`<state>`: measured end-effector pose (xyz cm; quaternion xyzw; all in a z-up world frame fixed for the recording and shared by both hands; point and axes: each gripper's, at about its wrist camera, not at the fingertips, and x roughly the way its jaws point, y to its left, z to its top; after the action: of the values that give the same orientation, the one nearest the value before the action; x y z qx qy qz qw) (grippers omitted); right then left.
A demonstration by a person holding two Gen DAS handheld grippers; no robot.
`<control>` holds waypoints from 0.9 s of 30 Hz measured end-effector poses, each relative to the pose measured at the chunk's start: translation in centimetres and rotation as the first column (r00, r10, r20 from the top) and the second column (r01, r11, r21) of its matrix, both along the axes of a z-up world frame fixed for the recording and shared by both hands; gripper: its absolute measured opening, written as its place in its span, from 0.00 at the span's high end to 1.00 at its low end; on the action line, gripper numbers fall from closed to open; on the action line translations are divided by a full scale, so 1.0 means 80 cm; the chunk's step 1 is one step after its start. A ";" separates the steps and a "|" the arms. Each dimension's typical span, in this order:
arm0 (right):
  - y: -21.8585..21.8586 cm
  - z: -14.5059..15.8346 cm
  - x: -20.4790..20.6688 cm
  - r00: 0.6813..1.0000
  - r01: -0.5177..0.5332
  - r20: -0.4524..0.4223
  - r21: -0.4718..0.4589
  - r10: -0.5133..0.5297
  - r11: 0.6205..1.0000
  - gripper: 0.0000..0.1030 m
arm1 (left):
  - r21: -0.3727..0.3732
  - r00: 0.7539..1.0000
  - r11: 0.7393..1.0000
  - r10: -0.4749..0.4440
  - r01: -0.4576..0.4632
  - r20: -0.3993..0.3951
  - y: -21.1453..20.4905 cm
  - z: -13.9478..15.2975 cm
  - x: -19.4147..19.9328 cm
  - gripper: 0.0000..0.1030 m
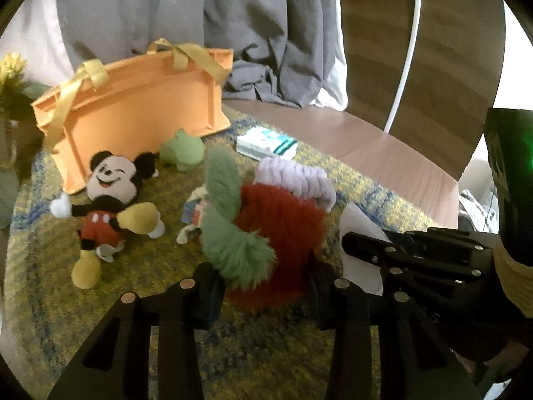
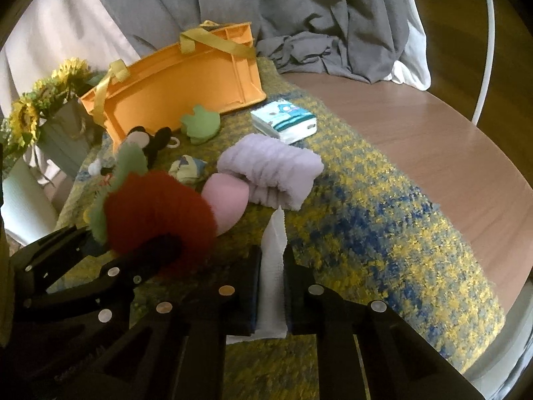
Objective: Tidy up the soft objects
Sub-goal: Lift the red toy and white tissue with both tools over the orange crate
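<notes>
My left gripper is shut on a furry red plush with green leaves, held above the rug; it also shows in the right wrist view. My right gripper is shut on a white tissue, seen in the left wrist view as well. An orange felt bag with yellow handles stands open at the back left. A Mickey Mouse plush, a green frog toy, a small duck plush, a lilac fluffy roll and a pink plush lie on the rug.
A tissue pack lies beside the bag. Sunflowers in a pot stand at the left. Grey curtains hang behind. The yellow-blue rug covers a round wooden table.
</notes>
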<state>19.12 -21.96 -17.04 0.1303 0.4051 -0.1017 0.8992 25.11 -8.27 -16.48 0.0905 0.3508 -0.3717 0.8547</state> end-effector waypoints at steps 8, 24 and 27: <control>0.006 0.036 -0.008 0.998 0.002 0.060 -0.021 -0.001 1.000 0.88 | -0.064 0.997 0.997 0.036 -0.032 0.061 0.014 0.039 -0.005 0.62; 0.028 0.108 0.002 0.979 -0.026 0.200 -0.078 0.041 0.997 0.88 | -0.161 0.975 0.977 0.165 -0.140 0.152 0.050 0.108 -0.003 0.62; 0.030 0.122 0.009 0.970 -0.052 0.231 -0.089 0.072 0.995 0.88 | -0.175 0.964 0.970 0.202 -0.172 0.175 0.056 0.121 -0.003 0.62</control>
<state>19.86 -19.53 -7.27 0.0915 0.2958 -0.0740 0.9480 24.85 -3.83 -6.80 0.0243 0.2434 -0.3054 0.9203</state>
